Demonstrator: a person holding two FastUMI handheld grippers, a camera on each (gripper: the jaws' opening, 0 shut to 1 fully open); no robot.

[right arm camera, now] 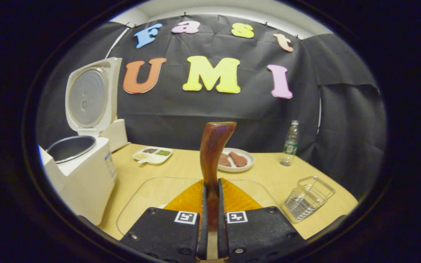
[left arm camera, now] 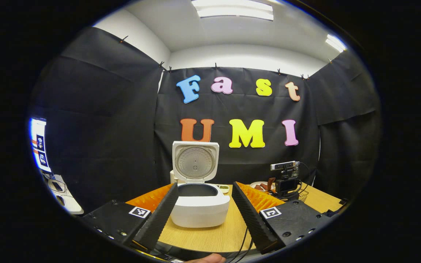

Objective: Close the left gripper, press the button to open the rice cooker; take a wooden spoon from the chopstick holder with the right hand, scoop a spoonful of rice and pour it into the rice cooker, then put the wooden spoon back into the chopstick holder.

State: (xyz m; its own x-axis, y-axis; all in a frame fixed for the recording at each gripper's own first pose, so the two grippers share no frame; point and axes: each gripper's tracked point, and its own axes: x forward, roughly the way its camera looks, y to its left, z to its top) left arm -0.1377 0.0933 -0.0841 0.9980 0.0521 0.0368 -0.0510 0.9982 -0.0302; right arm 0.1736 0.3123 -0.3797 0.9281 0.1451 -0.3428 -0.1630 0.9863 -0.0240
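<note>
Spoon (right arm camera: pixel 214 153) is clamped upright in right gripper (right arm camera: pixel 210 204) for scooping; cooker (left arm camera: pixel 199 204) lid up; left gripper (left arm camera: pixel 205 208) is spread, empty.

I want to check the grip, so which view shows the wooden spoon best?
The right gripper view: the wooden spoon stands upright between the right gripper's closed fingers, its handle rising toward the camera. The left gripper view looks at the open rice cooker instead.

In the right gripper view, the rice cooker (right arm camera: pixel 80 171) stands on the table (right arm camera: pixel 269 171) at nine o'clock, divided dish (right arm camera: pixel 152 155) at eleven, plate (right arm camera: pixel 236 160) at twelve, bottle (right arm camera: pixel 290 143) at one, wire basket (right arm camera: pixel 307 197) at three.
</note>
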